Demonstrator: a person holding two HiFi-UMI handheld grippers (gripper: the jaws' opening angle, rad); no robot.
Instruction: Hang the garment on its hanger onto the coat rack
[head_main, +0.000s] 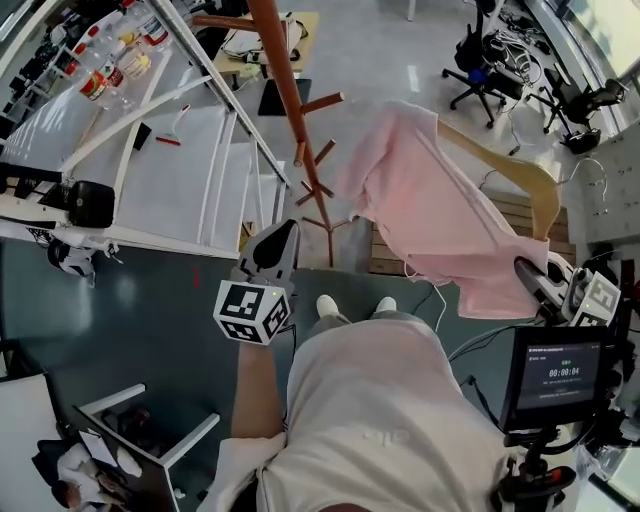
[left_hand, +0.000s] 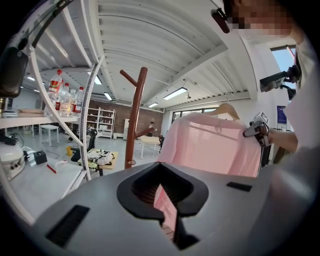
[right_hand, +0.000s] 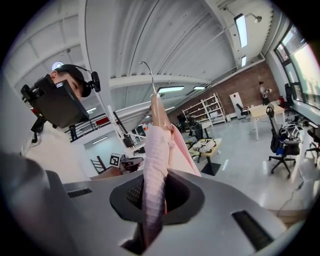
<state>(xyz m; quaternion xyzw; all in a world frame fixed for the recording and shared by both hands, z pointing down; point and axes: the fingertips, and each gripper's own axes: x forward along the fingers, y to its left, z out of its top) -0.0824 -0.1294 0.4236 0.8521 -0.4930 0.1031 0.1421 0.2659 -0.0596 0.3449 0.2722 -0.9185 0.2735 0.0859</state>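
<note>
- Head view shows a white counter well to the left of the coat rack. A row of plastic bottles stands on the counter's far end.
- Left tool sits just left of the coat rack's foot, and its tip points toward the pole. Its jaws are together and hold no part of the garment. Its marker cube faces up at the camera. In the left gripper view a thin pink sliver shows in the slot between the jaws, and what it is cannot be told.
- Coat rack: a brown wooden pole standing upright on the floor, with short pegs angled off it.
- Pink garment is held in the air to the right of the coat rack, draped over its hanger. Its left edge comes near the lower pegs. The left gripper view shows a gap between cloth and pole.
- One pale wooden arm of the hanger sticks out uncovered on the side away from the coat rack. In the right gripper view its metal hook rises above the cloth.
- Right tool is the farthest right of the coat rack and is clamped on the garment's lower edge. In the right gripper view the pink cloth runs straight through the closed jaws.
- Small screen sits below the right tool, also right of the coat rack.
</note>
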